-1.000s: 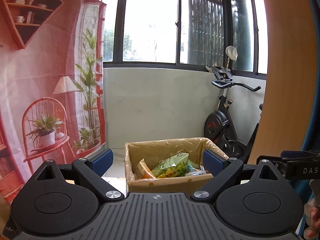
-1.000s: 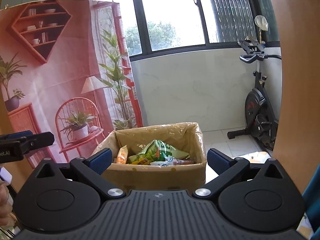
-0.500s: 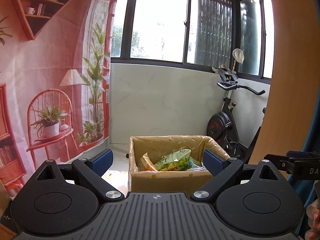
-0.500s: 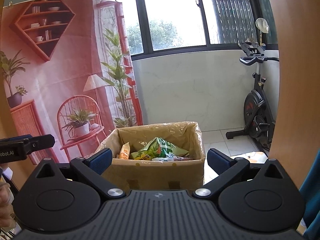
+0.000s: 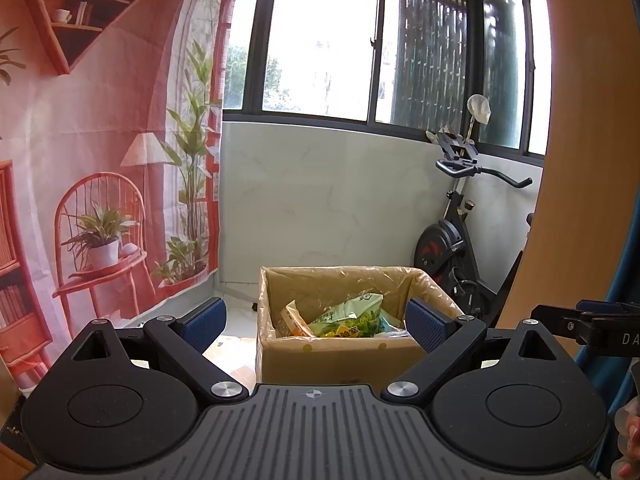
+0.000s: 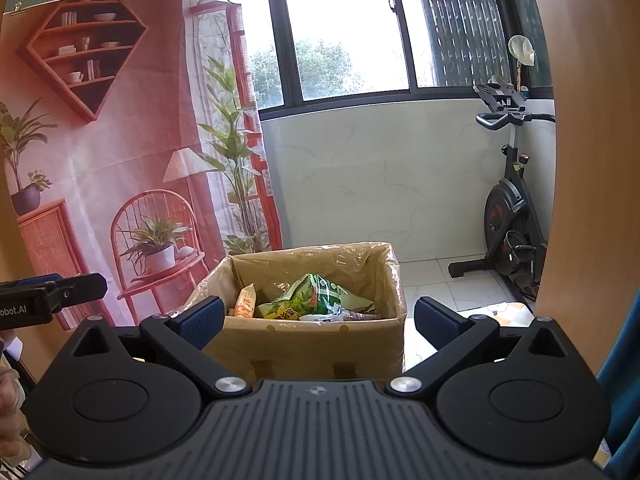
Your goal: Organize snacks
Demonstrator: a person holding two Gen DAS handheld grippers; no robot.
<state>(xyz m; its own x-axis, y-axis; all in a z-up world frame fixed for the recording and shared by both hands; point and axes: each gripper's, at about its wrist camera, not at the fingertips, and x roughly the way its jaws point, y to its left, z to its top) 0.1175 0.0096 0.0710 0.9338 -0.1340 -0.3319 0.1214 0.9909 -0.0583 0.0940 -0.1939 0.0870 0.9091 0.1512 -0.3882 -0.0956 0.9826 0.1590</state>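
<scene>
A cardboard box (image 5: 340,354) lined with clear plastic stands on the floor ahead; it appears as the box (image 6: 304,340) in the right wrist view too. Inside lie a green snack bag (image 5: 348,316), an orange packet (image 5: 290,320) and other wrappers; the same green bag (image 6: 316,296) and orange packet (image 6: 246,302) show from the right. My left gripper (image 5: 316,324) is open, short of the box, with nothing between its blue pads. My right gripper (image 6: 318,318) is open and empty as well, held back from the box. Each gripper's tip shows at the other view's edge.
A red printed backdrop (image 5: 100,140) hangs at the left. An exercise bike (image 5: 460,240) stands at the right by the white wall, beside a wooden panel (image 5: 580,140). Pale tiled floor (image 6: 440,280) lies around the box. A hand (image 5: 628,440) shows at the lower right.
Both grippers have drawn back and tilted up a little, so the box looks smaller and farther. They stay open and empty. The box contents have not moved.
</scene>
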